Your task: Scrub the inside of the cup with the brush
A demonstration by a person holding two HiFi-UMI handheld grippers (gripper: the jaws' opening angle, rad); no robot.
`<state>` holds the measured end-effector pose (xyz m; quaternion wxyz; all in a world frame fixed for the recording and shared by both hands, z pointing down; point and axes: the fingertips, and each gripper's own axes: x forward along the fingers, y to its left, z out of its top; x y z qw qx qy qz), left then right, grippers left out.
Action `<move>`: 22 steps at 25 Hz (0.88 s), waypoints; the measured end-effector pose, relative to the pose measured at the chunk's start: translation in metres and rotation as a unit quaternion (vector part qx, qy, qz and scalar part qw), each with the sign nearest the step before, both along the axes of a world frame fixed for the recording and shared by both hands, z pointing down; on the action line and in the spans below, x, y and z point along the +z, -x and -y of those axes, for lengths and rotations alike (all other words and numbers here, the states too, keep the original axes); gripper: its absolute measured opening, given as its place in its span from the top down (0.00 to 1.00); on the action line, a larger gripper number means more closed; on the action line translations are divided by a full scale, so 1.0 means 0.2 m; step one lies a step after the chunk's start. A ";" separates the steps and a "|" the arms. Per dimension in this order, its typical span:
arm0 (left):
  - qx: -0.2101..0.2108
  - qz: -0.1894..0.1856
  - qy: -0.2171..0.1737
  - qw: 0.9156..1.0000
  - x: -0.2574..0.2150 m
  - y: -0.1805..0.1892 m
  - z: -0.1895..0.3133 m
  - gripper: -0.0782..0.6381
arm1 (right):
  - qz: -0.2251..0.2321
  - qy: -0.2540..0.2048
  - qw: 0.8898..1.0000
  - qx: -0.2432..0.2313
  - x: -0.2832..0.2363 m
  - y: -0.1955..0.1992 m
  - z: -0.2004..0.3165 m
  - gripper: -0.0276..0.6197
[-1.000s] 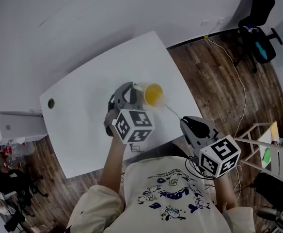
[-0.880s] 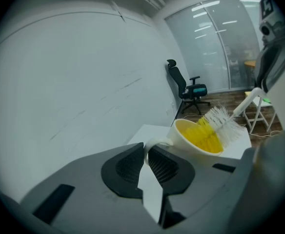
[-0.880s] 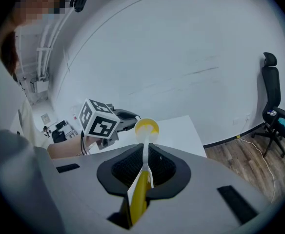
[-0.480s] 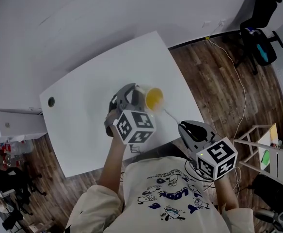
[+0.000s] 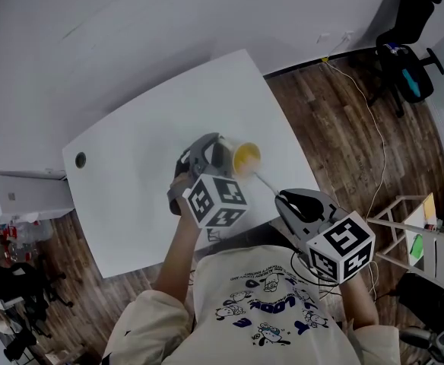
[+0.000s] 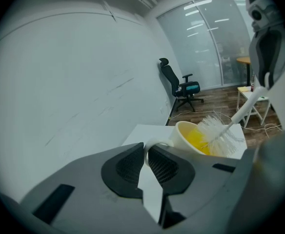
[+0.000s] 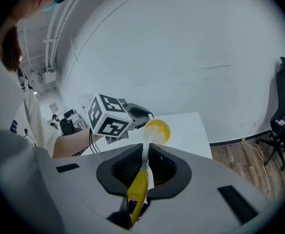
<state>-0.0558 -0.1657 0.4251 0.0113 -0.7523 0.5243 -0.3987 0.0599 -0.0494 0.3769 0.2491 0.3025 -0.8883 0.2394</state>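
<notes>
brush (image 5: 265, 182) head in the cup (image 5: 244, 158), both held up over the table (image 5: 138, 135)
my left gripper (image 6: 146, 165) is closed narrow on the cup's white handle. the cup is tipped sideways above the table, over the side nearest the person. my right gripper (image 7: 143, 167) is pinched on the brush's yellow grip, just off that table edge, and the white bristles sit in the cup's yellow mouth.

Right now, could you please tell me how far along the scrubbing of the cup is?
Done: the left gripper holds the cup by its handle, tipped toward the brush, and the right gripper is shut on the brush's handle. In hand: the bristles sit in the cup's yellow mouth. Left: working the brush around the inside; whether any residue remains cannot be told from here.
</notes>
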 end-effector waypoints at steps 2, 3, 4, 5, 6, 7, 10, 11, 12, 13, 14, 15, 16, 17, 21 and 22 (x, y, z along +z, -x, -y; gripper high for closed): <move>0.004 0.002 0.000 1.000 0.00 -0.02 -0.01 0.84 | -0.004 -0.001 1.000 -0.003 -0.01 -0.01 0.00 0.89; 0.006 0.003 -0.001 1.000 0.00 -0.02 -0.01 0.84 | -0.006 -0.001 1.000 -0.004 -0.01 -0.01 0.00 0.89; 0.008 0.006 -0.001 1.000 0.00 -0.03 -0.01 0.84 | -0.008 -0.002 1.000 -0.006 -0.01 -0.01 0.01 0.89; 0.011 0.008 -0.002 1.000 0.00 -0.04 -0.01 0.84 | -0.010 -0.002 1.000 -0.007 -0.01 -0.01 0.01 0.89; 0.014 0.011 -0.003 1.000 0.00 -0.04 -0.02 0.84 | -0.013 -0.002 1.000 -0.008 -0.02 -0.01 0.01 0.89; 0.017 0.014 -0.004 1.000 0.00 -0.05 -0.02 0.84 | -0.015 -0.001 1.000 -0.009 -0.02 -0.01 0.01 0.89; 0.026 0.021 -0.009 0.999 0.00 -0.06 -0.04 0.84 | -0.017 0.003 1.000 -0.009 -0.02 -0.02 0.00 0.89; 0.029 0.022 -0.012 0.999 -0.01 -0.06 -0.04 0.84 | -0.016 0.006 1.000 -0.008 -0.03 -0.02 0.00 0.89; 0.031 0.022 -0.014 0.999 -0.01 -0.06 -0.05 0.84 | -0.014 0.008 1.000 -0.007 -0.03 -0.03 0.00 0.89; 0.035 0.023 -0.015 0.999 -0.01 -0.07 -0.05 0.84 | -0.013 0.010 1.000 -0.006 -0.03 -0.03 0.00 0.89; 0.038 0.024 -0.017 0.999 -0.01 -0.07 -0.05 0.84 | -0.012 0.012 1.000 -0.004 -0.03 -0.03 0.01 0.89; 0.043 0.026 -0.019 0.999 -0.01 -0.07 -0.06 0.84 | -0.012 0.013 1.000 -0.001 -0.03 -0.04 0.01 0.89; 0.049 0.029 -0.022 0.998 -0.01 -0.07 -0.06 0.84 | -0.013 0.014 1.000 0.002 -0.03 -0.05 0.02 0.89; 0.056 0.031 -0.025 0.998 -0.01 -0.08 -0.07 0.84 | -0.013 0.014 1.000 0.005 -0.03 -0.06 0.03 0.89; 0.066 0.035 -0.037 0.997 -0.03 -0.08 -0.09 0.84 | -0.005 0.023 1.000 0.010 -0.04 -0.09 0.05 0.89; 0.066 0.036 -0.038 0.996 -0.03 -0.08 -0.10 0.84 | -0.003 0.025 1.000 0.011 -0.04 -0.09 0.05 0.89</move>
